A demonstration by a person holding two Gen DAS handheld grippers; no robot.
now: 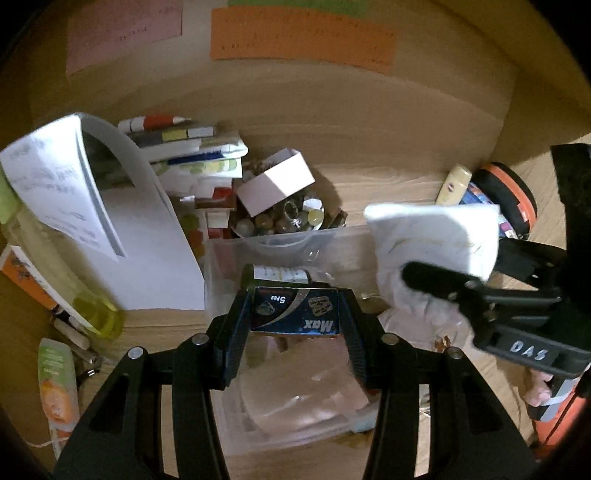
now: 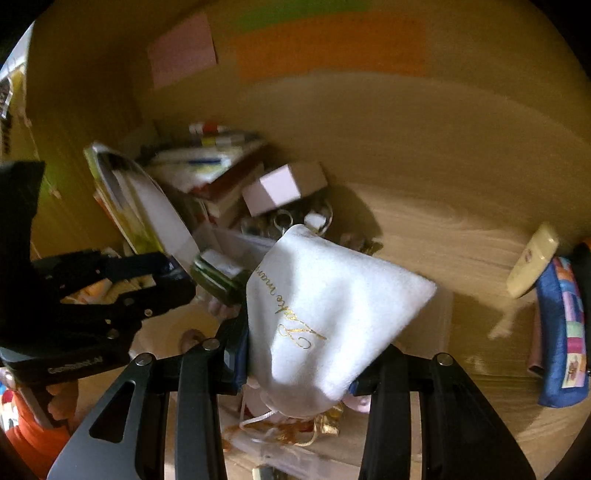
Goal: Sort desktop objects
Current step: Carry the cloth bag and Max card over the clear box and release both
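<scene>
Ahead of me: tan wall with pink sheet, orange sheet, green one taped up. Light wood-grain desk below. Dim, warm yellowish lighting.

surface: light wood-grain desktop | on it: clear plastic bin, stacked books, cream tube, white paper sheets

Orange and pink wall notes (blurred)
</scene>
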